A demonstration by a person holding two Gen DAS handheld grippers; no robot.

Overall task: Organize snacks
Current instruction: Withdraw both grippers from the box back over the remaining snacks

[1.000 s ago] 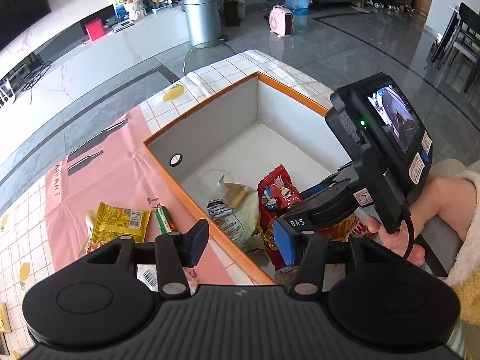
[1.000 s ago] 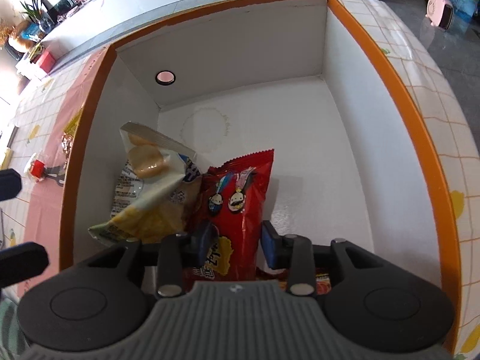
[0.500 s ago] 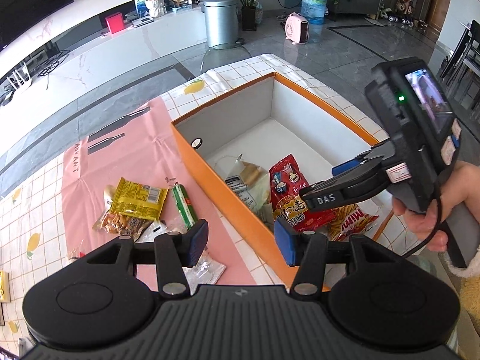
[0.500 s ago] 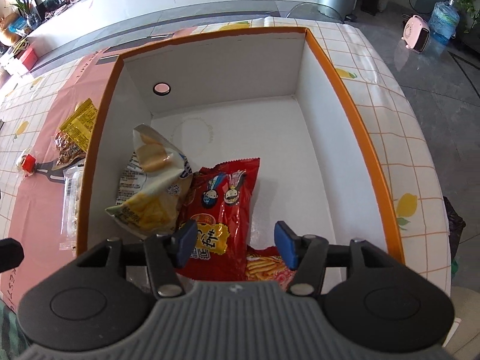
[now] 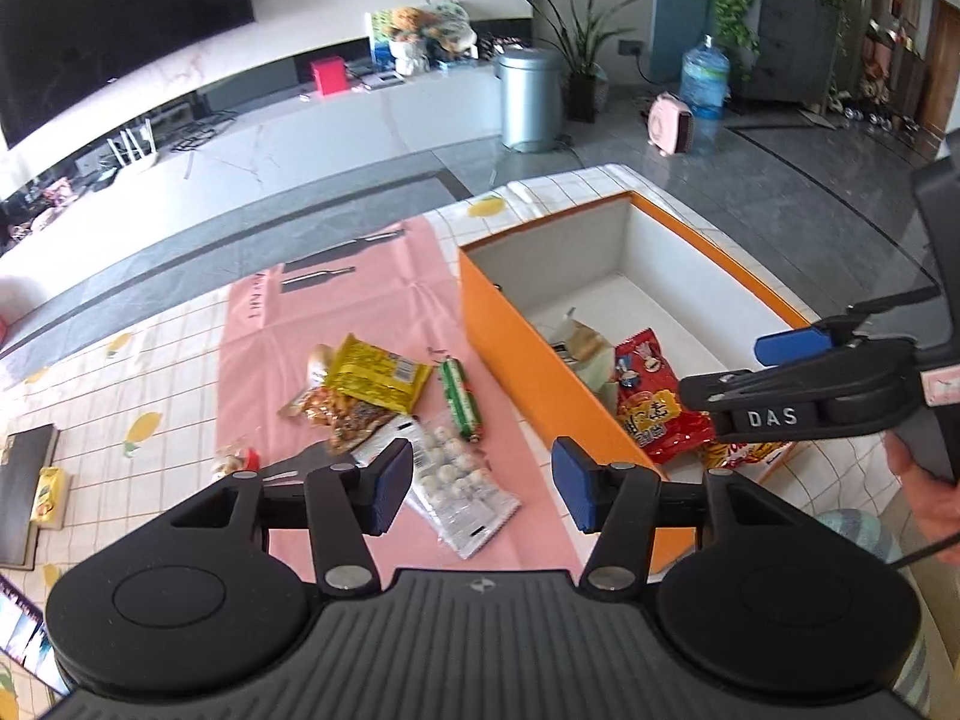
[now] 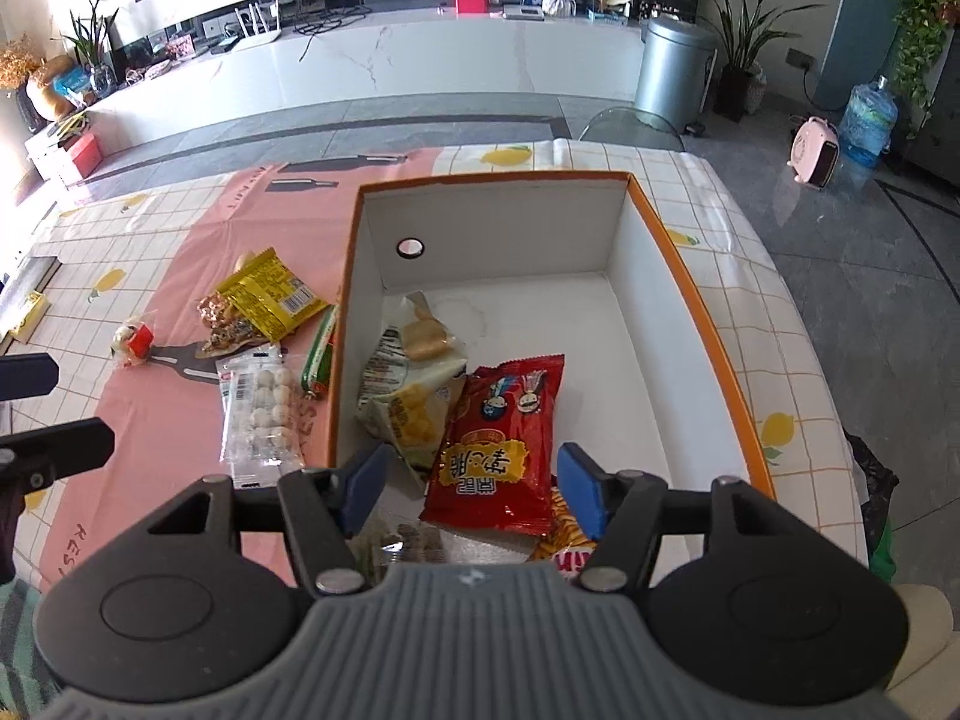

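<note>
The right gripper hangs over the near end of the orange box. Its jaws have just been opening, and now they stand apart with nothing pinched between the blue pads. Under it in the box lies a red bag. A pale bag leans on the red bag's left side, by the box's left wall. A striped pack peeks out under the red bag at the near end, and the far part of the box floor is bare and white. The left gripper hangs over the pink mat, just left of the box. Its jaws have been opening a little too, and they hold nothing. Right below it on the mat is a clear pack of white balls. A green stick lies between that pack and the box. Farther left is a yellow pack lying on top of a brown snack bag. A small red and white snack sits near the left edge of the mat. A hand shows at the right edge of the left view, holding the right gripper's handle. Far off on the floor stand a grey bin and a water jug.
</note>
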